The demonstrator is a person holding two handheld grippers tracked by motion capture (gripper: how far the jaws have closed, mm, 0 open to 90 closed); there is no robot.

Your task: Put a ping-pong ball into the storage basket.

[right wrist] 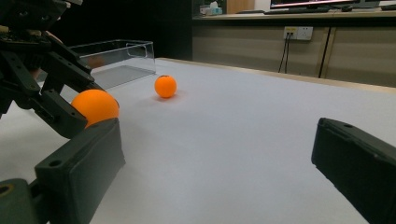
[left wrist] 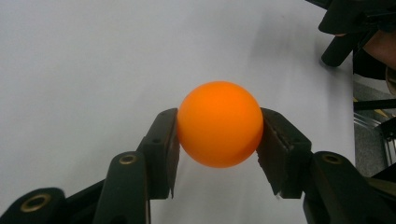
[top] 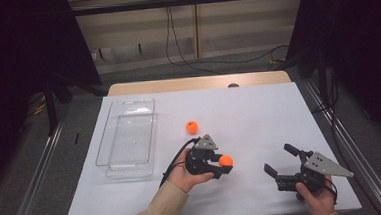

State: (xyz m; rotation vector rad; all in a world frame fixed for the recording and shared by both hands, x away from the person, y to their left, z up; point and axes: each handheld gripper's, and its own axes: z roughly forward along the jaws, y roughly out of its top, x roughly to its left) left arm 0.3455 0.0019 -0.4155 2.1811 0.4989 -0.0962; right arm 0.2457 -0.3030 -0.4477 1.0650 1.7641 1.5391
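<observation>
One orange ball (left wrist: 219, 124) is clamped between the pads of the left gripper (top: 221, 164), pinched at its widest part and carried just above the tabletop (top: 259, 118) — nearer the person than the bin. The grip looks square; the ball is seen sitting evenly between the two flat black pads (left wrist: 172, 144), with nothing slipping.

So the pick can be judged done for this ball. What is left, as it looks: the carry to the clear bin (top: 126, 137) at the left and the drop inside. The bin holds no ball yet, as far as can be seen through its walls.

A second ball (top: 192, 127) is lying loose on the tabletop, between the bin and the held one, well apart from both grippers — that one is yet to be fetched.

The balls are smooth, matte, perfectly round, likely light hollow plastic; a roll is to be expected if either is let go on the flat. The bin is a long rectangular tray of clear hard plastic with rounded corners and a ribbed floor. The tabletop is covered with a plain white sheet, wood showing at its far edge.

The right gripper (top: 282, 166) is held low at the right, jaws spread wide, nothing between them.
</observation>
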